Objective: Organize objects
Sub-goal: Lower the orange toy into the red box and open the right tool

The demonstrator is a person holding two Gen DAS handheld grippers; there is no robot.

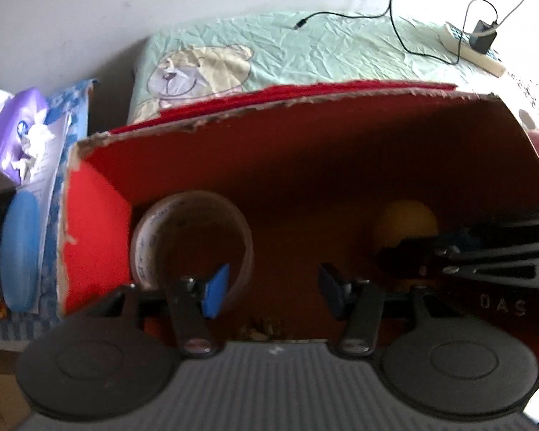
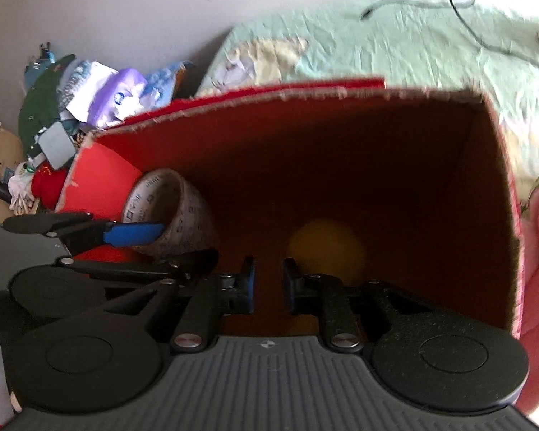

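At the far left of the left wrist view, a blue oval case [image 1: 19,249] lies among papers and bags beside the red cardboard box [image 1: 97,208]. Inside the box, in its left corner, a roll of tape [image 1: 151,237] stands on edge against the red wall. The left gripper [image 1: 273,287] hangs over the box with its jaws well apart; its left blue pad [image 1: 217,289] reaches inside the ring of the roll, and nothing is pressed between the pads. Right of centre, a yellow ball [image 1: 406,221] rests on the box floor, partly hidden by the other gripper entering from the right edge. Behind the box lies a pale green bedspread [image 1: 305,50] with a black cable [image 1: 395,21].

In the right wrist view, the right gripper [image 2: 268,285] shows a narrow gap between its pads, empty, with the ball just beyond its right finger, lower centre of the frame.
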